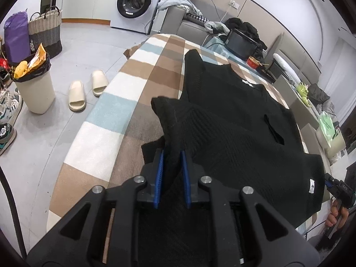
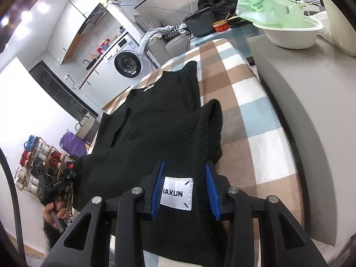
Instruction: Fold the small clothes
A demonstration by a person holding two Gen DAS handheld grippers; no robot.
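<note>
A black knit sweater (image 1: 233, 111) lies spread on a checked blanket (image 1: 124, 82); it also shows in the right wrist view (image 2: 155, 115). My left gripper (image 1: 172, 155) is shut on a bunched fold of the sweater's hem and lifts it a little. My right gripper (image 2: 184, 166) stands wide open over the sweater's near edge, with a white "IAXUN" label (image 2: 176, 193) between its blue pads (image 2: 210, 180). The right gripper also shows at the far right of the left wrist view (image 1: 329, 183).
A grey cushion edge (image 2: 300, 102) runs along the right of the blanket, bearing a white basin (image 2: 291, 35) with a green bag. A red tin (image 1: 253, 62) and black box (image 1: 241, 44) sit at the far end. Bin (image 1: 35, 89), slippers (image 1: 86, 89) and shoes are on the floor left.
</note>
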